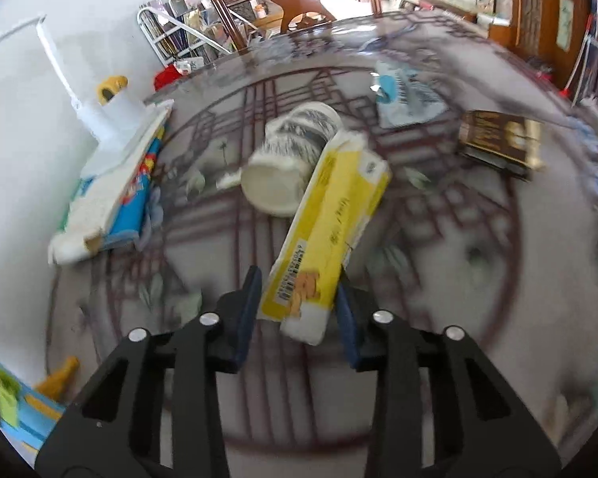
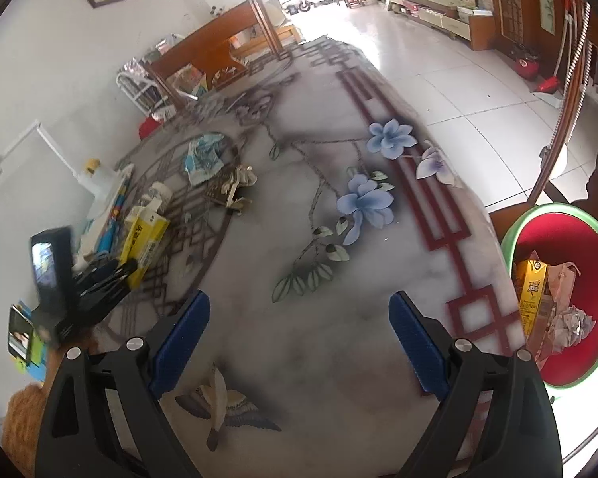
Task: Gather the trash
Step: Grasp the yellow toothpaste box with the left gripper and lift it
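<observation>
A: What is your left gripper (image 1: 299, 298) doing?

B: Its blue pads are clenched on the near end of a yellow carton (image 1: 331, 231). The carton slants away from you over the patterned table (image 1: 478, 279), and its far end lies against a tipped-over paper cup (image 1: 291, 159).

A: And your right gripper (image 2: 299, 342)?

B: Released. Your jaws stand wide apart with nothing between them, only the table's painted surface beneath.

A: Where is the other trash?

B: Beyond the cup you have a crumpled blue-and-white wrapper (image 1: 406, 95), and to its right a dark brown and gold box (image 1: 498, 143). Near the wall on your left lies a flat blue-and-white package (image 1: 115, 199).

A: And the bin?

B: In the right wrist view, a red bin with a green rim (image 2: 510, 235) sits just off the table's right edge. It already holds a yellow drink carton (image 2: 532, 290) and crumpled paper (image 2: 566, 318).
</observation>
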A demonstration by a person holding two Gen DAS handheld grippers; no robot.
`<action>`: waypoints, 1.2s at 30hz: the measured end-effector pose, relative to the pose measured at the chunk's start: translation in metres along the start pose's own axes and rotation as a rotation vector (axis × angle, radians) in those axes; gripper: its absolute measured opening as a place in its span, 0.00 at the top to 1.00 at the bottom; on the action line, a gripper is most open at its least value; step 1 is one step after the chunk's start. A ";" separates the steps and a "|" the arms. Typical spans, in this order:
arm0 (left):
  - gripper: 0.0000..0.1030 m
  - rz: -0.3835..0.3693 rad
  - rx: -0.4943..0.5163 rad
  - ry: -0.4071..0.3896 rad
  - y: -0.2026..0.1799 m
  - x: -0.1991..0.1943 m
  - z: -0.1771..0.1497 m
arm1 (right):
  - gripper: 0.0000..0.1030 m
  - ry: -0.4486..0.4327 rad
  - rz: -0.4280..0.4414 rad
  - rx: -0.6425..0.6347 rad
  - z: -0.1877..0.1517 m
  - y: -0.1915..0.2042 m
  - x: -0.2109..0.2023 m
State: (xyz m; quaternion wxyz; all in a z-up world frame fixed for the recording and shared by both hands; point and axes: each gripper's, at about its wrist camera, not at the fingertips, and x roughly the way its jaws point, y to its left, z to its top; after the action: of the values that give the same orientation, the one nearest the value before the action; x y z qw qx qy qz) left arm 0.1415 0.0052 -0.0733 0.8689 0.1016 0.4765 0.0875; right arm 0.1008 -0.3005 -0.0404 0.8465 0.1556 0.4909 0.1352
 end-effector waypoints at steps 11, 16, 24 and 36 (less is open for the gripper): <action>0.48 -0.251 -0.165 0.027 0.010 -0.048 -0.078 | 0.15 0.058 -0.074 -0.104 -0.011 0.033 0.025; 0.26 -0.329 -0.195 -0.014 0.009 -0.049 -0.069 | 0.15 0.088 -0.116 -0.146 -0.018 0.039 0.036; 0.33 -0.379 -0.232 0.060 0.005 -0.028 -0.066 | 0.15 0.079 -0.090 -0.177 -0.018 0.049 0.040; 0.64 -0.465 -0.346 0.019 0.026 -0.040 -0.061 | 0.15 0.070 -0.228 -0.416 0.050 0.108 0.106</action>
State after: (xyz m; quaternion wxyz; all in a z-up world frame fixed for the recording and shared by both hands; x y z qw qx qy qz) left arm 0.0672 0.0256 -0.0658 0.8655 -0.1609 0.4733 -0.0330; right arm 0.1876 -0.1681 -0.0576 0.8526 -0.0836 0.4959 0.1423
